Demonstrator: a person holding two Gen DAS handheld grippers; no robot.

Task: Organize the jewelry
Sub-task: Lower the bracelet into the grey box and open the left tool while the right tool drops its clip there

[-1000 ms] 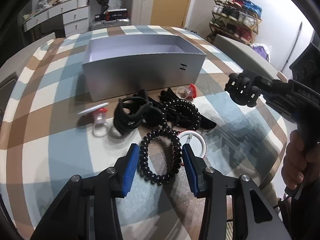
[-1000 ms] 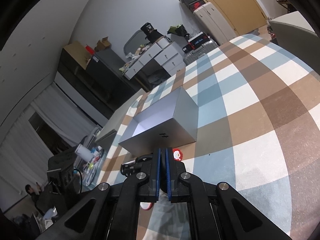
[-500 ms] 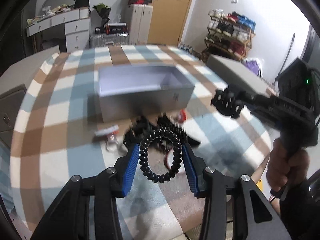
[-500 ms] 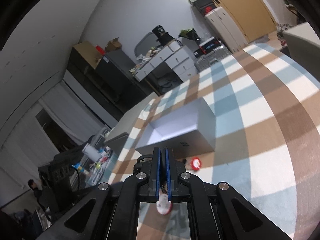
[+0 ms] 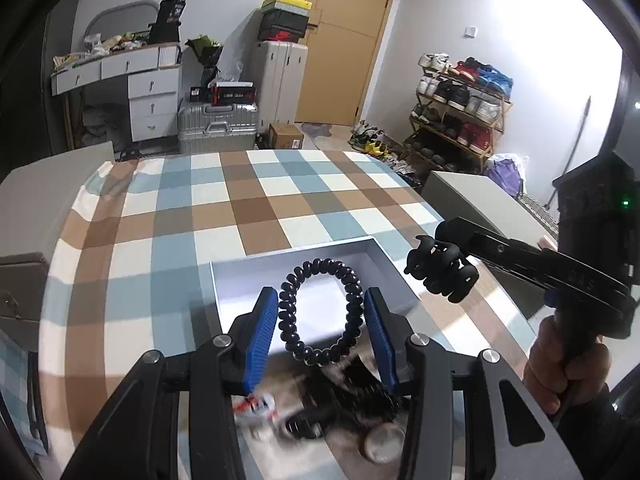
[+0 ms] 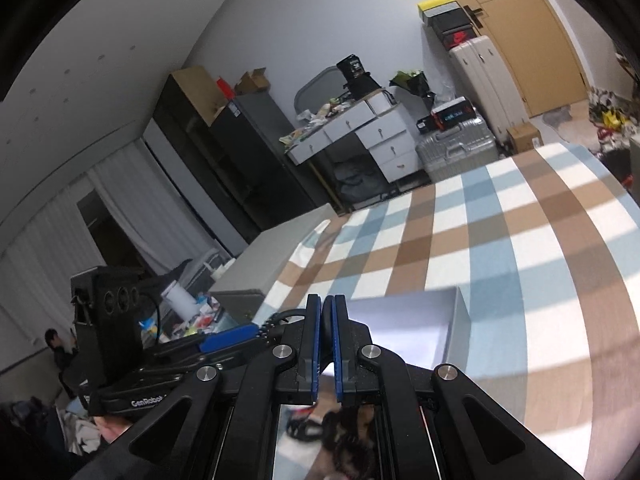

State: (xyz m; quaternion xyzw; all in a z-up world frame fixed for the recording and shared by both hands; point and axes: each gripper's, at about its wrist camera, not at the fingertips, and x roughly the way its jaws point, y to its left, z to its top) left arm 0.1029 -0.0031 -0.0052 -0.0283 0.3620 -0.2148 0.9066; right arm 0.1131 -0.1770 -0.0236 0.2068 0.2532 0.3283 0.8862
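Hovering over the open grey box (image 5: 384,258), the left claw (image 5: 322,322) grips a black coil bracelet (image 5: 320,312); the right claw (image 6: 325,312) clenches a black clip (image 5: 440,274); more pieces wait on the counter (image 5: 168,216)

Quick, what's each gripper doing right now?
Left gripper: holding the black coil bracelet.
Right gripper: shut on a black claw hair clip.

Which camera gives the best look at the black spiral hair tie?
The left wrist view: the black spiral hair tie shows as a whole loop between the left gripper fingers, above the open grey box. In the right wrist view it can't be made out beside the left gripper.
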